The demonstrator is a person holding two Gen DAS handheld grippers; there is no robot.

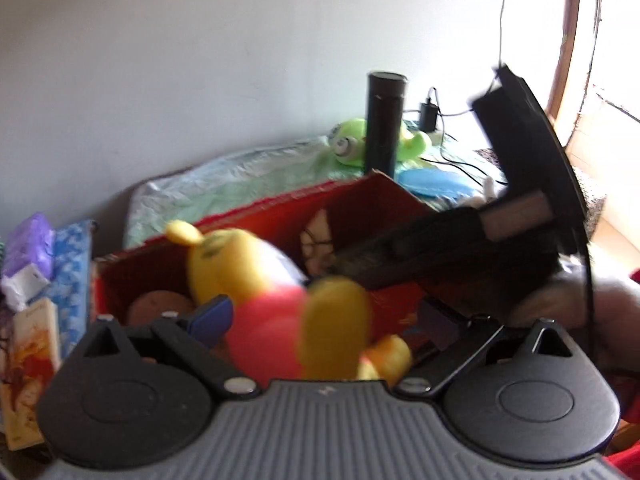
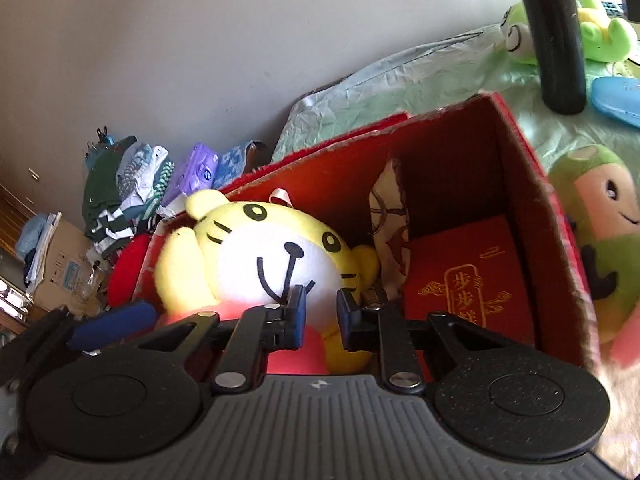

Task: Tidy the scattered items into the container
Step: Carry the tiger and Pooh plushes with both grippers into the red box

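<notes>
Both grippers angle down over the red cardboard box (image 2: 516,168). The left gripper (image 1: 320,320) clamps the yellow plush tiger in red (image 1: 276,304) above it. The right gripper (image 2: 320,312) stands narrow, pinching nothing; only its view shows the tiger's face and a red booklet (image 2: 472,272) inside.

Left gripper (image 1: 320,322) angled downward, fingers (image 1: 212,316) spread wide, right gripper (image 2: 318,312) angled downward, fingers (image 2: 296,312) drawn close with a narrow gap

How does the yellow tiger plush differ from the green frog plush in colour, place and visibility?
The yellow tiger plush wears red; the green frog plush is mostly green. The tiger plush lies inside the red box, the frog plush outside it on the pale cover. The tiger's face shows whole; the black bottle hides part of the frog. Both are soft toys.
</notes>
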